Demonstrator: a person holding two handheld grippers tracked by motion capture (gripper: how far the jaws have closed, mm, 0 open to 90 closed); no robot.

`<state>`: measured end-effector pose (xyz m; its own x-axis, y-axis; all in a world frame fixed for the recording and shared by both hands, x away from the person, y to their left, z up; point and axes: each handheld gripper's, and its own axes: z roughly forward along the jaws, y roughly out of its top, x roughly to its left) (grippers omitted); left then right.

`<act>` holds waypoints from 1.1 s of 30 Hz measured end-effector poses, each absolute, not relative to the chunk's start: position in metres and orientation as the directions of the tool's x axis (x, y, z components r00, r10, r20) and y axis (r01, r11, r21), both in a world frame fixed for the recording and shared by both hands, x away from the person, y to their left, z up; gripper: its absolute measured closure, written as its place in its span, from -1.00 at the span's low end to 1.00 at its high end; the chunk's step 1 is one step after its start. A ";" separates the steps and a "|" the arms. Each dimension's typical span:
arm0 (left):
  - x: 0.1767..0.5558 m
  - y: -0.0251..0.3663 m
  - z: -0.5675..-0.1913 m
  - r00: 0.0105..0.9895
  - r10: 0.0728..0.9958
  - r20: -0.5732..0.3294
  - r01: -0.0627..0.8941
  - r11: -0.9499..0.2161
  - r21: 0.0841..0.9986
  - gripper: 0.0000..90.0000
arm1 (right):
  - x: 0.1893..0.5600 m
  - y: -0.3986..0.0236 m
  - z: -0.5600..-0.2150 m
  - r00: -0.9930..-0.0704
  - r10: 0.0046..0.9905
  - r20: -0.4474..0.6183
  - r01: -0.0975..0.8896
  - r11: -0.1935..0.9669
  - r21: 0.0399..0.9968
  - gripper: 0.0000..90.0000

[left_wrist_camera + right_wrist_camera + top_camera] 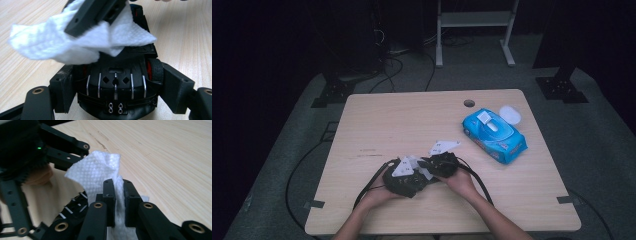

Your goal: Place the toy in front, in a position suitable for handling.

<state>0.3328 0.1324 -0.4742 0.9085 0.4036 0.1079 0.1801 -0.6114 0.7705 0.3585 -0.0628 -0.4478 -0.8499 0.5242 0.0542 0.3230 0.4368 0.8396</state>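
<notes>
Pale wooden table [377, 120] on grey carpet, dark room around. At six o'clock my left gripper [117, 82] clamps a black toy car [116, 85]; my right gripper [119, 202] pinches a white wipe [96, 173] against it. Blue wipes packet [494, 135] at two o'clock.

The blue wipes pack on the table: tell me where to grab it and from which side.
Grip the wipes pack across its narrow width, near the middle, coming down from above. It lies flat and slanted on the table, long sides free, so turn the fingers to match that slant. Stay clear of the open white lid at its far end, which would probably flex.
</notes>
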 end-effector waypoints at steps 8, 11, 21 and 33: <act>0.333 0.133 -0.474 0.909 0.405 0.099 0.186 -0.607 0.772 -0.47 | 0.370 -0.087 -0.452 -0.810 0.585 0.052 0.367 0.434 0.823 0.82; 0.334 0.133 -0.474 0.910 0.403 0.102 0.182 -0.608 0.772 -0.47 | 0.371 -0.103 -0.454 -0.796 0.603 0.057 0.381 0.425 0.821 0.82; 0.333 0.132 -0.473 0.909 0.403 0.104 0.178 -0.601 0.779 -0.47 | 0.345 -0.108 -0.452 -0.831 0.552 0.065 0.357 0.441 0.823 0.82; 0.333 0.132 -0.473 0.911 0.400 0.102 0.180 -0.606 0.775 -0.47 | 0.337 -0.060 -0.444 -0.892 0.445 0.082 0.304 0.455 0.837 0.83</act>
<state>0.3335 0.1323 -0.4730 0.9108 0.4001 0.1016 0.1800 -0.6063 0.7746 0.3366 -0.0603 -0.4437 -0.8919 0.4448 0.0817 0.3036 0.4549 0.8372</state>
